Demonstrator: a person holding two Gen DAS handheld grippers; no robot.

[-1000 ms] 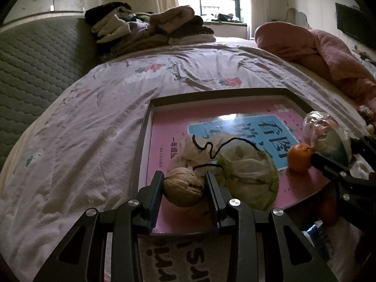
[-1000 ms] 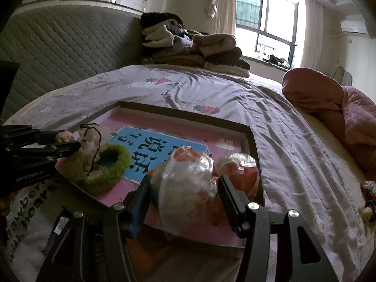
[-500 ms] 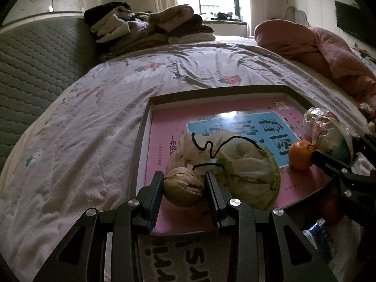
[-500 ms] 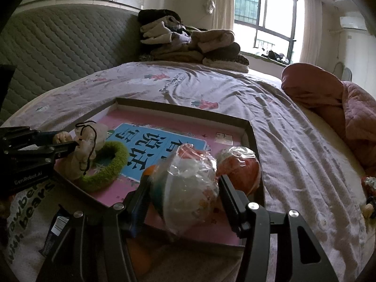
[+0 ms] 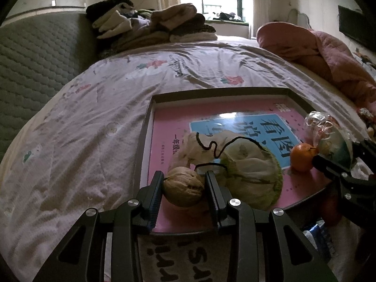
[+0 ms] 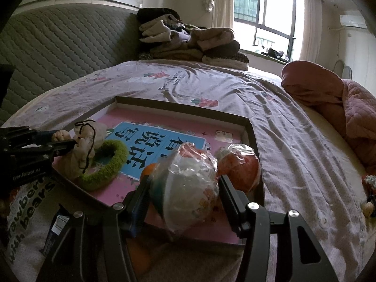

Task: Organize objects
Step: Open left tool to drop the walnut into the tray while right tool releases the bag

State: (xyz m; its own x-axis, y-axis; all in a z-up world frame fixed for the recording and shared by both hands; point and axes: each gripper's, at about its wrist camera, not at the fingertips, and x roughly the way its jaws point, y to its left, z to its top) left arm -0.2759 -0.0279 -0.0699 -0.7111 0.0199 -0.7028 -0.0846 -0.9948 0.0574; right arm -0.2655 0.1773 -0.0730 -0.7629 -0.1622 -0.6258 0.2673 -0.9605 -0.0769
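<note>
A shallow dark-rimmed tray (image 5: pixel 211 92) with a pink and blue printed bottom lies on the bed. My left gripper (image 5: pixel 184 188) is shut on a walnut (image 5: pixel 183 186) just above the tray's near left corner. A cloth pouch with a green rim and black cord (image 5: pixel 249 171) and a small orange (image 5: pixel 302 156) lie in the tray. My right gripper (image 6: pixel 184 196) is shut on a clear-wrapped ball toy (image 6: pixel 188 185) over the tray's near right part (image 6: pixel 249 127). Another wrapped orange ball (image 6: pixel 239 166) rests in the right corner.
The bedsheet (image 5: pixel 82 141) is floral and wrinkled. Folded clothes (image 6: pixel 188 40) are stacked at the far end by a grey quilted headboard (image 6: pixel 58 47). A pink quilt (image 6: pixel 340 98) lies at the right. A printed white cloth (image 6: pixel 25 199) and a dark packet (image 6: pixel 55 230) lie below the tray's near edge.
Both grippers have kept their hold and shifted only slightly over the tray. The wrapped ball toy sits a little lower in the right gripper's view.
</note>
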